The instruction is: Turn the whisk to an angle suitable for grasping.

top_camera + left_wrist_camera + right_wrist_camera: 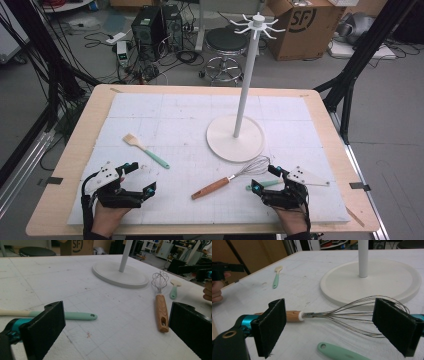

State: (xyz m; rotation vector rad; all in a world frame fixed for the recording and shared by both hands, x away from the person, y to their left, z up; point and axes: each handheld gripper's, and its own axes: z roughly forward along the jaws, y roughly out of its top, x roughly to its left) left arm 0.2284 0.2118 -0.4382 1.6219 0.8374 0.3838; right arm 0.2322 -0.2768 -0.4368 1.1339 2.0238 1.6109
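The whisk (235, 178) lies on the surface (170, 115) just ahead of the right gripper (266, 179), whose fingers (270, 325) stand wide apart, holding nothing. A mint-handled utensil (263, 184) lies just under them, half hidden. The left gripper (138, 177) is likewise spread and empty, with a brush (146, 150) just ahead. Beyond the whisk rises the hook stand (236, 137). A floor carton (300, 25) reads "SF".

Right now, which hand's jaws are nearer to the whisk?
The right. The right gripper sits just beside the whisk, at its wire end. The left gripper is farther off, across bare mat from its wooden handle.
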